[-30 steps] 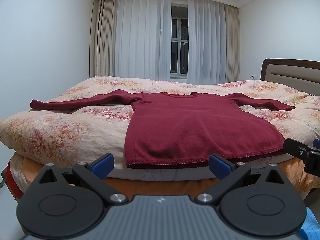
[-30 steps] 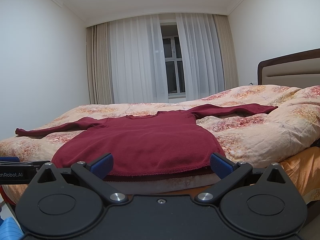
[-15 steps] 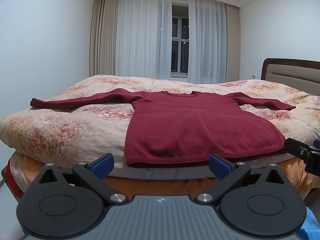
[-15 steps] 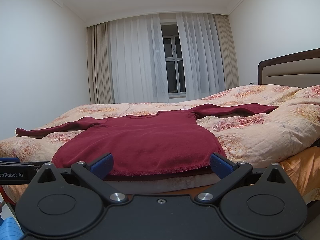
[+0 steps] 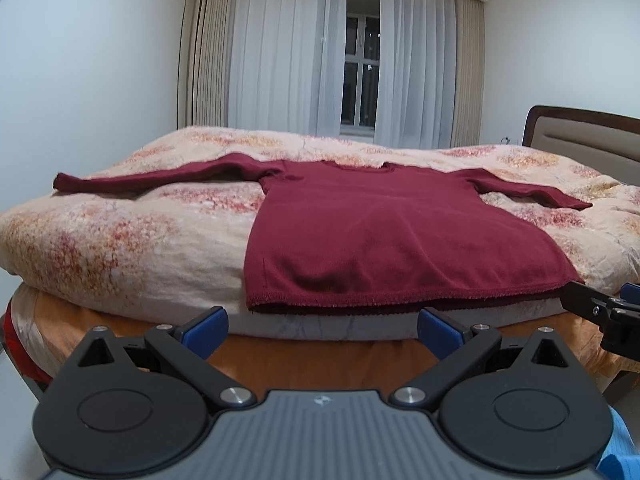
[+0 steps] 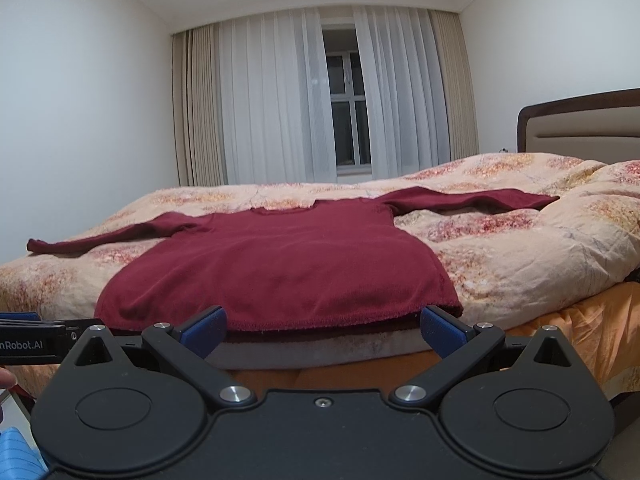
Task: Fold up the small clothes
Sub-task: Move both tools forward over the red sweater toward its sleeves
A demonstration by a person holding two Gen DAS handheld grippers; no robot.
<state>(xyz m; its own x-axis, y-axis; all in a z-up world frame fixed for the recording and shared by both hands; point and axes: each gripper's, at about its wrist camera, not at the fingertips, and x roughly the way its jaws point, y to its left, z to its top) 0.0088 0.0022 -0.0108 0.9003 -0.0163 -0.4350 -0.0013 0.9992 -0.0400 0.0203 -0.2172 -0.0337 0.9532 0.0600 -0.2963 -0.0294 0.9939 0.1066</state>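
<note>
Right, both my left gripper point(image 5: 322, 326) and right gripper point(image 6: 322, 326) gape empty, short of the maroon sweater point(image 5: 384, 236); its hem's underside is hidden by the quilt point(image 5: 120, 240) edge.

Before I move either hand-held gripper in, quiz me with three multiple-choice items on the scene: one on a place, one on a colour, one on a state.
1. Where does the sweater lie?
A. On the floor
B. Spread on the floral duvet, hem at the near edge
C. Over the headboard

2. What colour is the sweater?
A. Dark red
B. Navy
C. White

3. How do the left hand-held gripper and right hand-held gripper stand?
A. Both shut on the hem
B. One shut on a sleeve
C. Both open, short of the cloth

Answers:
1 B: it lies flat with both sleeves stretched outward.
2 A: the knit is dark red in both views.
3 C: the blue fingers stand wide apart with nothing between them.
</note>
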